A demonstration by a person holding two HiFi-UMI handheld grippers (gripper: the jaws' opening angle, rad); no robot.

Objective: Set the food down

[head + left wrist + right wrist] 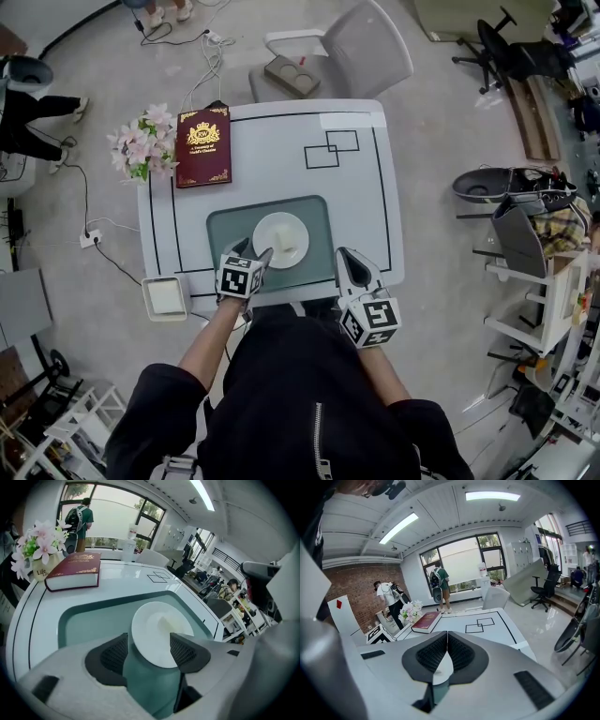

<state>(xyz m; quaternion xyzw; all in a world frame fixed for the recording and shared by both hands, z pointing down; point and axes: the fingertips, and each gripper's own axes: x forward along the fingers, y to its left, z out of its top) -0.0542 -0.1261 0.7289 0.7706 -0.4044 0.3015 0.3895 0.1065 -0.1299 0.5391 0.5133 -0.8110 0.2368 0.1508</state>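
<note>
Left tool point(148, 644) is nearest in its own view: jaws wide apart, pads not clamped on anything I can see. Near rim of the white plate point(150, 620) sits in the gap between them. I can't tell whether either pad touches the rim.

Food point(288, 242) is a pale yellowish piece lying on the plate, right of centre from overhead. Can't tell what it is.

Plate rests flat on a teal placemat point(230, 225), roughly at its middle. Placemat lies on the near half of the white bench point(272, 141).

Right tool point(447, 637) is closed, pads pressed together, nothing between them. It hangs just beside the placemat's right edge, over the bench's near edge, apart from the plate.

Further out on the bench: maroon book point(203, 145) with gold print lies flat at the far left. Pink-and-white flowers point(145, 141) stand just beside it at the bench's left edge. Two overlapping black rectangles point(331, 150) are marked right of the book.

Off the bench: grey chair point(366, 47) tipped at the far side, small white box point(166, 297) by the near left corner. Person with a backpack point(440, 585) stands at the window.
</note>
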